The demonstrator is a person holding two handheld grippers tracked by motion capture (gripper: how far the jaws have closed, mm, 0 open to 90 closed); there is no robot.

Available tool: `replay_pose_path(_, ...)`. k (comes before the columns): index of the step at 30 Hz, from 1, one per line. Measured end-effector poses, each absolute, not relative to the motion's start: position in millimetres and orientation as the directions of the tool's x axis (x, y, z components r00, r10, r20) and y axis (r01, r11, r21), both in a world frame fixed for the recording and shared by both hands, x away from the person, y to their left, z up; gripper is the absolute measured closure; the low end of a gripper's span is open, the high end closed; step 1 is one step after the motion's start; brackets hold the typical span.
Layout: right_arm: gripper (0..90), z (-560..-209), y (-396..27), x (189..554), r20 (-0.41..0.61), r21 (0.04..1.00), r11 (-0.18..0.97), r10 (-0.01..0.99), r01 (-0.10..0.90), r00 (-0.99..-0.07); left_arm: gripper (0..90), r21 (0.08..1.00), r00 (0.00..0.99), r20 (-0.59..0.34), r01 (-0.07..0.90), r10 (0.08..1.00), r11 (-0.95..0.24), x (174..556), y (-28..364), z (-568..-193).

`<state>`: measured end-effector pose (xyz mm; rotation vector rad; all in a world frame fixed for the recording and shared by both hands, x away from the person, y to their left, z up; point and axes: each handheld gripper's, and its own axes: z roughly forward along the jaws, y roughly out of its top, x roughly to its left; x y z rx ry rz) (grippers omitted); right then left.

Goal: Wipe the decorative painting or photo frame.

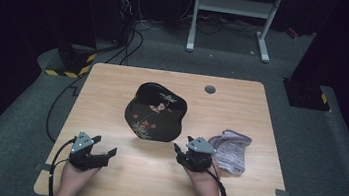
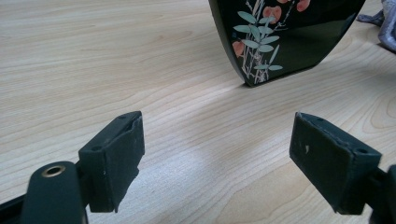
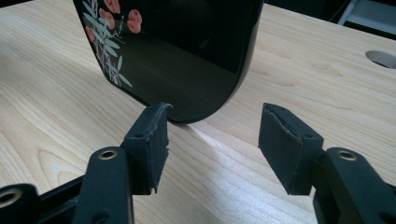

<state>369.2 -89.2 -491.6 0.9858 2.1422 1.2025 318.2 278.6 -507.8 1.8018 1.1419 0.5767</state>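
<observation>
A black lacquered tray (image 1: 155,112) painted with pink flowers and pale leaves lies in the middle of the wooden table (image 1: 113,85). My left gripper (image 1: 105,146) rests near the front left, open, pointing right toward the tray (image 2: 299,42), with bare wood between its jaws (image 2: 217,126). My right gripper (image 1: 183,144) sits just off the tray's near right edge. It is open, with the tray's rounded rim (image 3: 187,56) close ahead of its jaws (image 3: 215,114) and nothing gripped.
A crumpled grey-purple cloth (image 1: 230,150) lies right of the right gripper and shows at the edge of the left gripper view (image 2: 387,28). A round cable hole (image 1: 210,89) sits near the table's far edge (image 3: 383,58). Cables and a white frame stand on the floor beyond.
</observation>
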Motion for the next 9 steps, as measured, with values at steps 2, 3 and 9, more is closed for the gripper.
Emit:
replay_pose_path(2,39.8,-491.8,-89.3,368.9,-0.065,0.866,0.353,0.783,0.355,-0.619,18.5,0.871,0.471,-0.073,0.46,0.879,-0.174,319.2,276.1,-507.7)
replay_pose_path(3,39.6,-492.0,-89.8,368.4,-0.068,0.866,0.355,0.782,0.353,-0.619,18.4,0.87,0.473,-0.073,0.46,0.878,-0.176,319.8,274.5,-507.7)
replay_pose_path(9,36.4,-493.6,-97.0,364.5,-0.071,0.861,0.358,0.787,0.36,-0.613,18.0,0.876,0.491,-0.066,0.446,0.868,-0.186,326.0,264.3,-506.2)
